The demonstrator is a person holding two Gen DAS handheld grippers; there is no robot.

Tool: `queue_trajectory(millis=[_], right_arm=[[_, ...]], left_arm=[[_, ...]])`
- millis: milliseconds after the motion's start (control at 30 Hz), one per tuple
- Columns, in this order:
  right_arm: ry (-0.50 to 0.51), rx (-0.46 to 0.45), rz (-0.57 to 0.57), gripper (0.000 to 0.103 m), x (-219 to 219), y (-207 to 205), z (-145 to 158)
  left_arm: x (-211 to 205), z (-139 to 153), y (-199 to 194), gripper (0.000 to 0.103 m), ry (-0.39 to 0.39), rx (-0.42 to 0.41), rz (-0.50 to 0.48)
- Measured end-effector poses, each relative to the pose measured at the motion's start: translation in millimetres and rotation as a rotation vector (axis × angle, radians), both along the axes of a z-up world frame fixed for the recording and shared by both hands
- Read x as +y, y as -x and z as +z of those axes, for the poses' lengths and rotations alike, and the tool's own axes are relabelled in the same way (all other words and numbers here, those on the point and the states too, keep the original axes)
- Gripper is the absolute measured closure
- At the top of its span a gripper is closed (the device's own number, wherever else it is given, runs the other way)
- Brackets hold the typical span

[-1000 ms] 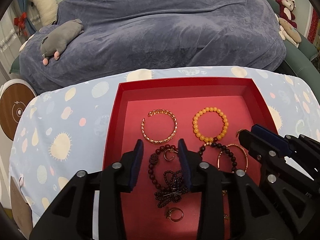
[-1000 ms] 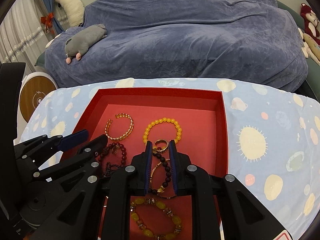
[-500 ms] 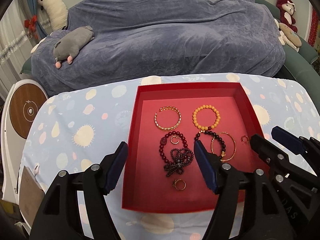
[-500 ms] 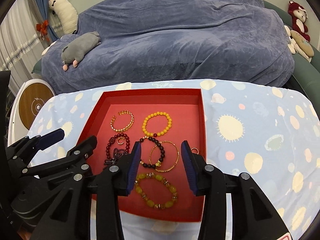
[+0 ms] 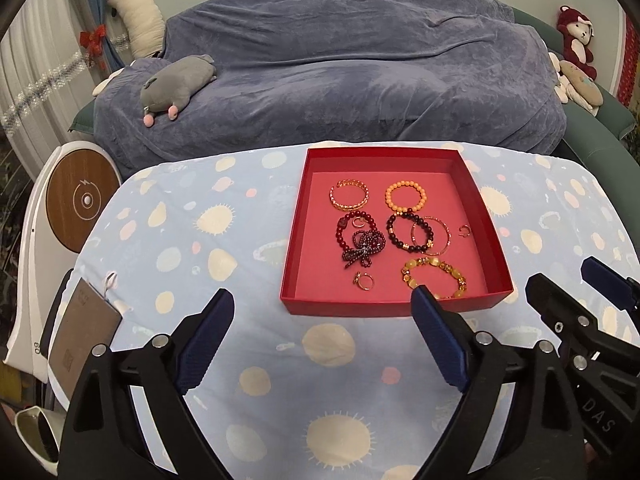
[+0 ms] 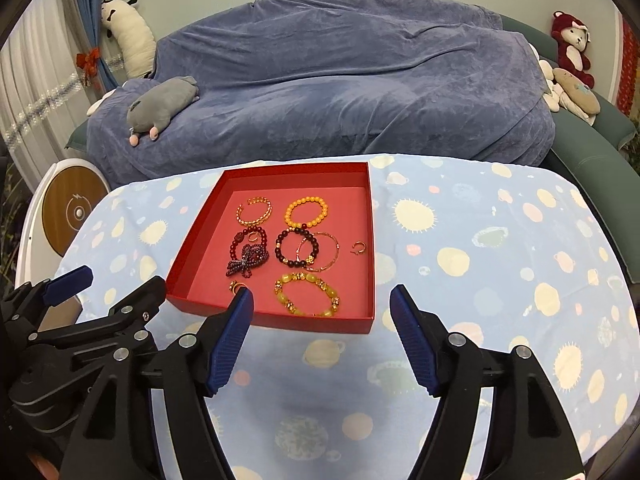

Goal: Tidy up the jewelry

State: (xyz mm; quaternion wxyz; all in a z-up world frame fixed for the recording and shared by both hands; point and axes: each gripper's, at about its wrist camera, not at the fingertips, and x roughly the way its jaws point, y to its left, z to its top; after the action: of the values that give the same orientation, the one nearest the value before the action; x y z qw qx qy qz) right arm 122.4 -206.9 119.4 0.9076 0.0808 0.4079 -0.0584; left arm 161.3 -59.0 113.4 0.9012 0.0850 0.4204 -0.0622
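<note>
A red tray [image 5: 480,196] [image 6: 370,240] lies on the table and holds several bracelets and rings: a gold cuff [image 5: 349,198], an orange bead bracelet [image 5: 405,196], dark red beads with a knotted bead string [image 5: 362,242], a dark bead bracelet [image 5: 408,229], a yellow stone bracelet [image 5: 434,278] [image 6: 307,294] and small rings [image 5: 363,280]. My left gripper [image 5: 320,316] is open and empty, short of the tray's near edge. My right gripper [image 6: 322,312] is open and empty, also at the near edge.
The table wears a light blue cloth with sun prints [image 5: 216,220]. A brown card [image 5: 82,330] lies at its left corner. Behind is a sofa under a blue cover [image 5: 340,80] with a grey plush toy [image 5: 176,84]. A round white device [image 5: 76,204] stands to the left.
Both grippers have drawn back from over the tray to its near edge and opened wide. A small ring now lies at the tray's right side.
</note>
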Motion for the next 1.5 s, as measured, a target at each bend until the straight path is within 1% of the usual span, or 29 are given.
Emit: queue_trajectory(millis=[33,200,267,400,567,700,933,967,1000,1067,1500], right_arm=[[0.000,0.002,-0.003,0.032,0.2,5.0,0.5],[0.000,-0.004,-0.021,0.021,1.6,26.4,3.2],[0.002,-0.003,-0.028,0.020,1.7,33.5,2.6],[0.007,0.005,-0.033,0.019,4.8,44.1,-0.3],[0.042,0.003,-0.028,0.019,9.0,50.9,-6.4],[0.034,0.005,-0.042,0.018,9.0,52.4,-13.4],[0.032,0.021,-0.054,0.016,9.2,50.7,-23.3],[0.033,0.022,-0.056,0.013,9.4,50.6,-24.3],[0.030,0.023,-0.060,0.006,8.5,50.7,-25.3],[0.018,0.025,-0.060,0.006,7.6,50.5,-27.5],[0.015,0.041,-0.061,0.006,8.7,49.8,-35.0]], left_arm=[[2.0,0.2,4.7,0.014,0.003,0.001,0.004],[8.5,-0.6,23.4,0.013,0.014,0.006,0.020],[9.3,-1.3,28.9,0.012,0.014,0.010,0.022],[10.7,-4.0,39.5,0.012,0.013,0.018,0.024],[14.4,-12.5,46.1,0.012,0.012,0.027,0.035],[17.9,-19.9,48.8,0.012,0.023,0.030,0.053],[18.7,-29.6,47.9,0.012,0.007,0.040,0.064],[19.4,-30.4,47.3,0.012,0.007,0.041,0.068],[20.0,-31.0,46.8,0.012,0.004,0.040,0.074],[21.6,-32.5,46.0,0.012,0.014,0.046,0.070],[22.5,-38.6,46.0,0.012,0.004,0.051,0.071]])
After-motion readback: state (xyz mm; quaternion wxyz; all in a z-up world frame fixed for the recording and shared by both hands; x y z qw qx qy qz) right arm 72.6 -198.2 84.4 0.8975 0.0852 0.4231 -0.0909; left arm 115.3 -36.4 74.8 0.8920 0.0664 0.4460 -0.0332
